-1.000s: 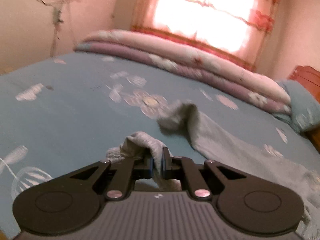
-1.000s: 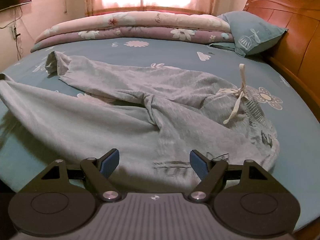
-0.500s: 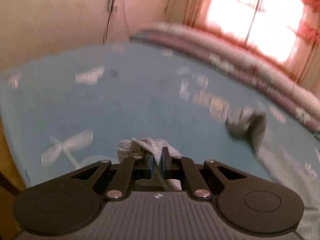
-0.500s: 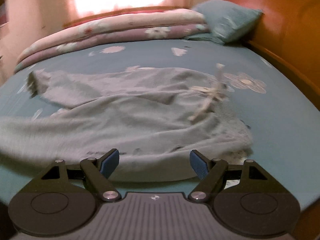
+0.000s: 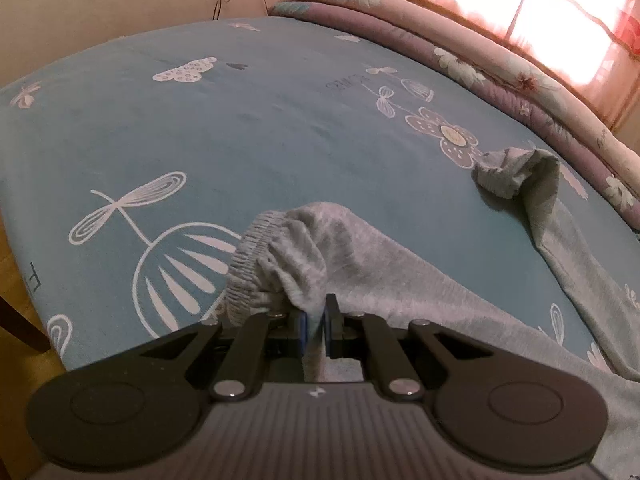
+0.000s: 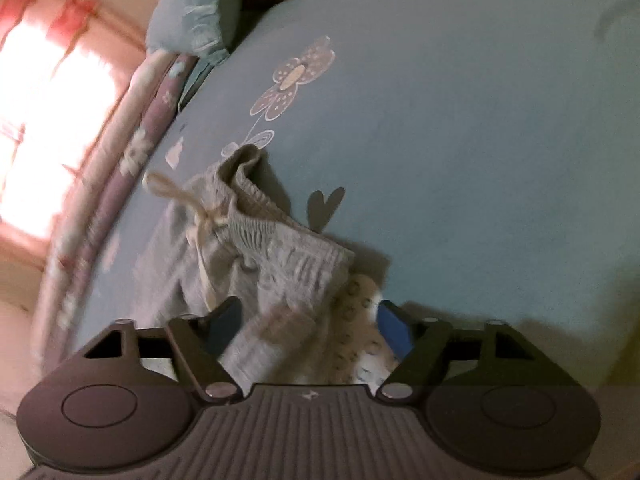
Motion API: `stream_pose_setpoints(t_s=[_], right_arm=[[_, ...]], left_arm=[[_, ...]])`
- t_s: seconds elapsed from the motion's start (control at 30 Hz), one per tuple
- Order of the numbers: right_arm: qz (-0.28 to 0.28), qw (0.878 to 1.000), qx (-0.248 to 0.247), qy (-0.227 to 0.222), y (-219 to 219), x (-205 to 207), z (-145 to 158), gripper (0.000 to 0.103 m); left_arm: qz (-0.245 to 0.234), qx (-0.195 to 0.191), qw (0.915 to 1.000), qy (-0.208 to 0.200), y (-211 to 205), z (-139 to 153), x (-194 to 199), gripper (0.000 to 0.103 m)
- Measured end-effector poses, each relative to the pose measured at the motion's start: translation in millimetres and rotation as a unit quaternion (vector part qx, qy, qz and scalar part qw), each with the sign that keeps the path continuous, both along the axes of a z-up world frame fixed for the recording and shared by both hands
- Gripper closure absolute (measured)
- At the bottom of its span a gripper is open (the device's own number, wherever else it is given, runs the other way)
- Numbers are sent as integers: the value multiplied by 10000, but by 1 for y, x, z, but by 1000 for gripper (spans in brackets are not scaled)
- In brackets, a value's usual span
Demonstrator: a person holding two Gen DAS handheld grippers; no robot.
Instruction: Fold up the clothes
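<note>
The grey sweatpants lie spread across the blue patterned bedsheet, one cuff bunched at twelve o'clock from the left gripper, the other leg end out at about two o'clock. The left gripper is pinched tight on a fold of fabric just behind that near cuff. In the blurred right view, the right gripper has its jaws wide and closing, with the waistband corner between them but seemingly not yet pressed; the drawstring trails toward eleven o'clock. To do this well, let the right pads bite the waistband seam squarely, clear of the drawstring, then pull both ends apart so the leg lies taut and flat before folding
</note>
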State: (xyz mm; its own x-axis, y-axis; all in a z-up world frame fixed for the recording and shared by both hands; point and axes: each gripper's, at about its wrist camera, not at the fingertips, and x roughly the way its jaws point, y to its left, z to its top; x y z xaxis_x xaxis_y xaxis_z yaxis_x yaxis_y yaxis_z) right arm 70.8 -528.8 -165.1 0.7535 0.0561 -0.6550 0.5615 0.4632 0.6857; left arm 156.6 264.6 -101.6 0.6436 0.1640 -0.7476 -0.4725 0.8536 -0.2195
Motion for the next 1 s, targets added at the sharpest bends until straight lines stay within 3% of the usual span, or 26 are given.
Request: stream_pose_setpoints(t_s=[0.07,0.17,0.27,0.47,0.7,0.83,0.97,1.0], right_arm=[[115,9997,200,32,-2,11,-8,32],[220,9995,121,173,1,22,-13,76],[317,9984,-441,138,8,19,-2,85],[323,9954,-904,48,9,-12,18,87],[96,9947,-1023,101,-6,-46,21,88],[-11,9961,-863,180,-17,-46,10,88],[-112,9947,-729,710,-18,-38,-4,71],[-162,9941,-804,708,-16,-41,0,64]], left_arm=[[-44,49,10000,55,-3,-2,3,97],[-78,201,9997,147,-8,-3,3,98],[-23,494,9986,169,-14,-1,0,100],[-43,358,9993,95,-11,8,-18,101],[-143,215,9997,21,-13,13,-40,101],[-229,254,9993,144,-17,5,-44,100],[-57,-85,9989,468,-10,-10,-41,98],[-12,-140,9987,492,-8,-11,-42,93]])
